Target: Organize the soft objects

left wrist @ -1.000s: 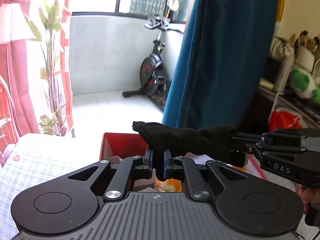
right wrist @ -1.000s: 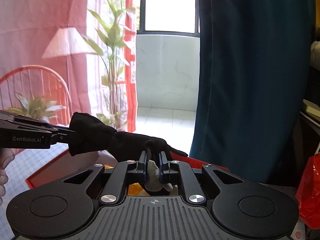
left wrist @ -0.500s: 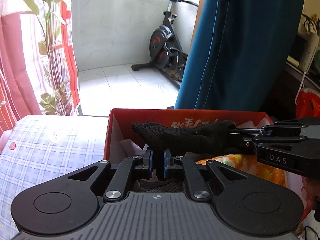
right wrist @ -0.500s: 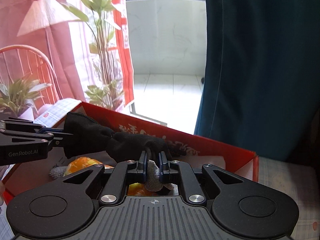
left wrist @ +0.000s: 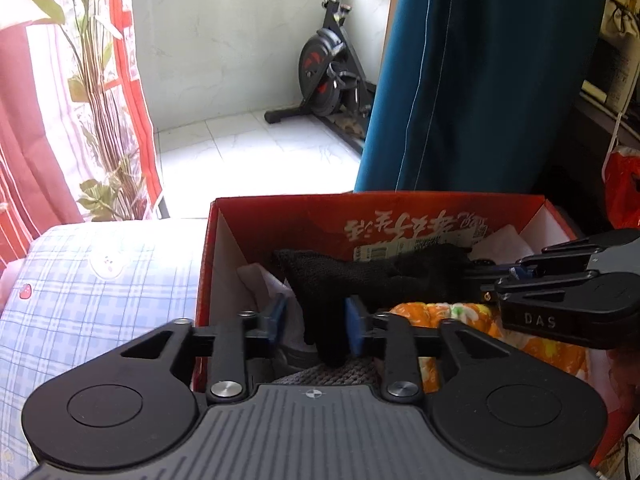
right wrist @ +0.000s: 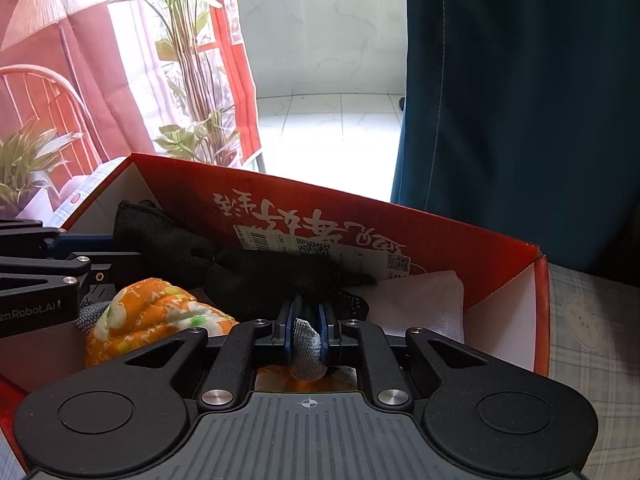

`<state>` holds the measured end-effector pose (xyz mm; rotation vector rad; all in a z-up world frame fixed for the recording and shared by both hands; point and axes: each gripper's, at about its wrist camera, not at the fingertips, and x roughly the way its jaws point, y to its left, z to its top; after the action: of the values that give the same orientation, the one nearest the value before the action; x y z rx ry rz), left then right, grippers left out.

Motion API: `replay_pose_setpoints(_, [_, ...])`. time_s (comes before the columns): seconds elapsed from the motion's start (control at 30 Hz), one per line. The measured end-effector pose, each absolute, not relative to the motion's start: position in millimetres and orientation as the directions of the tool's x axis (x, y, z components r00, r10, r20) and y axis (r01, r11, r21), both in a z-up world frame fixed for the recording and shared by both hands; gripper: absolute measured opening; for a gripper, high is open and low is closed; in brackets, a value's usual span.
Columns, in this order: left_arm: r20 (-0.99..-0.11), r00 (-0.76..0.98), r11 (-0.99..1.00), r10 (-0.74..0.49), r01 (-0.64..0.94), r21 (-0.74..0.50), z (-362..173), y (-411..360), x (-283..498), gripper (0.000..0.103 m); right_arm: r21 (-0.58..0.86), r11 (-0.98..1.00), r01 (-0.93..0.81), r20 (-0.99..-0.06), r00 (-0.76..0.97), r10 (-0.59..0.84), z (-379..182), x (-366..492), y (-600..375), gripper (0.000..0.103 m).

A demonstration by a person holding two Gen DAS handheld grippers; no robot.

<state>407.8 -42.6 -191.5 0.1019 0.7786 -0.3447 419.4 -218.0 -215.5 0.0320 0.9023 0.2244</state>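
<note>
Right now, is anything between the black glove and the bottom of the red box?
Yes. The glove hangs inside the box, and under it lie an orange cloth and something white. The floor there is covered, so it would land on them.

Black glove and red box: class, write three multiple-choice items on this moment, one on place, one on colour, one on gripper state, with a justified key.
1. Where is the black glove?
A. On the tiled floor
B. Inside the red box
C. On the checked cloth

2. What colour is the soft toy in the box?
A. Orange
B. Purple
C. Blue

3. What state is the left gripper in?
A. Shut
B. Open
C. Out of view

Key: B, box walls surround it; A, orange with pale spots; B, its pads stand apart.
</note>
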Motion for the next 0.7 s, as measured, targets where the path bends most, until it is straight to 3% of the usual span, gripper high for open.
replay_pose_setpoints(0.07, [-0.671, 0.691, 0.941, -0.268, 0.338, -0.028, -186.4, -41.7, 401.1, 0.06, 0.108, 0.977, -0.182, -0.764, 0.614, 0.199, -211.6, 416.4, -217.5, 0.016])
replay_pose_setpoints(0.13, [-0.649, 0.709, 0.942, -0.276, 0.335, -0.035, -180.9, -38.6, 395.6, 0.066, 0.086, 0.98, -0.177, -0.752, 0.634, 0.18, -204.5, 410.5, -219.0, 0.032])
replay_pose_setpoints(0.2, [-0.631, 0.72, 0.942, -0.289, 0.331, -0.054, -174.3, -35.8, 390.2, 0.067, 0.066, 0.984, -0.166, -0.74, 0.654, 0.159, -196.0, 403.3, -221.6, 0.046])
replay_pose_setpoints(0.37, [-0.592, 0.74, 0.934, -0.319, 0.35, -0.066, -158.2, -31.8, 365.6, 0.075, 0.057, 0.988, -0.141, -0.702, 0.699, 0.14, -175.6, 377.5, -233.8, 0.058])
replay_pose_setpoints(0.43, [-0.584, 0.742, 0.931, -0.328, 0.358, -0.068, -152.8, -29.0, 353.6, 0.075, 0.064, 0.991, -0.119, -0.674, 0.728, 0.131, -169.2, 360.3, -239.9, 0.07])
replay_pose_setpoints(0.7, [-0.559, 0.766, 0.936, -0.316, 0.347, -0.054, -145.5, -6.6, 300.9, 0.076, 0.084, 0.989, -0.119, -0.599, 0.787, 0.145, -157.3, 286.9, -241.0, 0.077])
